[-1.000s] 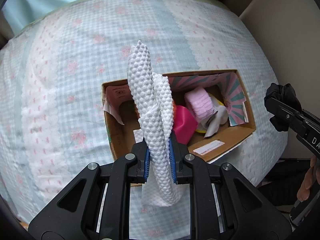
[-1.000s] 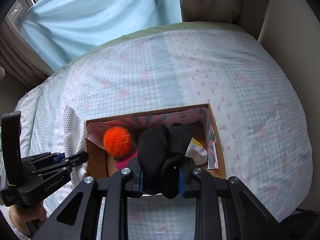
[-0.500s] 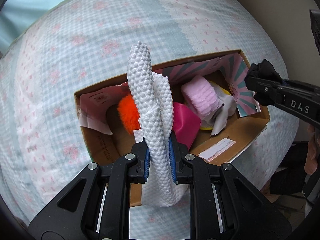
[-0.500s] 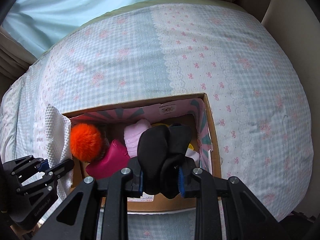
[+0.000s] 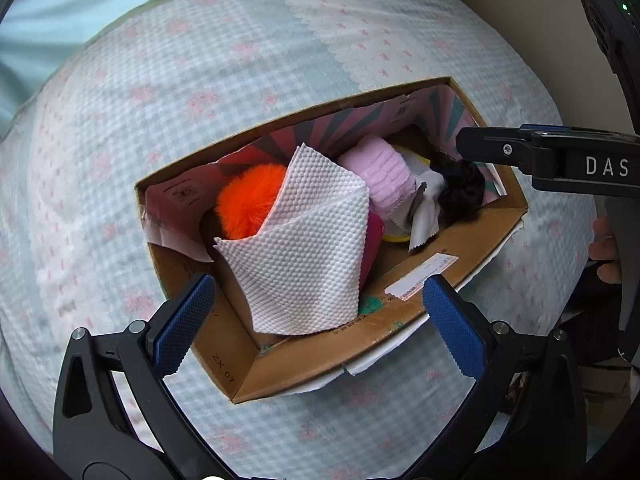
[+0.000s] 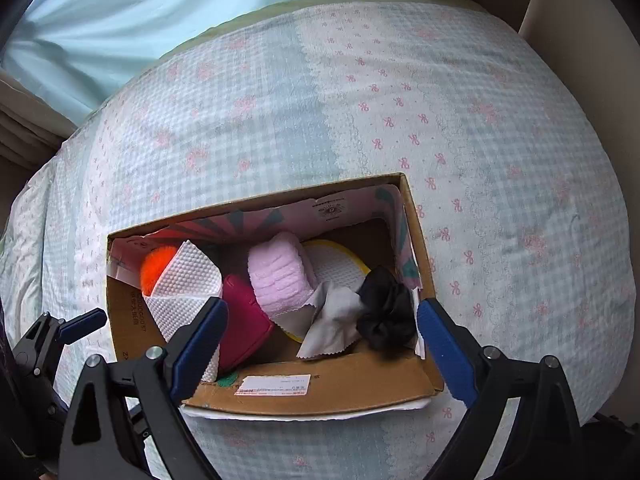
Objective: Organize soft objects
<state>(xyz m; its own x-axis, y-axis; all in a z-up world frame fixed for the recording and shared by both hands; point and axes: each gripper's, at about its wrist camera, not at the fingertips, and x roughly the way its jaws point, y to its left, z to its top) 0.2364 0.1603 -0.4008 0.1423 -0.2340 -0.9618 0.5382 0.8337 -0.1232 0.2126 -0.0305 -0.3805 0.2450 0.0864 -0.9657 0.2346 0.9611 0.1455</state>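
Released towel (image 5: pixel 308 264) beyond left hand-held gripper (image 5: pixel 320 316).

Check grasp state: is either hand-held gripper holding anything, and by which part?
Nothing is held. The left hand-held gripper and right hand-held gripper are both open; the white cloth and black scrunchie lie in the cardboard box.

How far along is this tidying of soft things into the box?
Nearly done, it seems. The white textured cloth and black scrunchie lie in the cardboard box beside the orange pompom and pink towel roll. The left gripper and right gripper are open and empty. Nothing loose shows on the bedspread.
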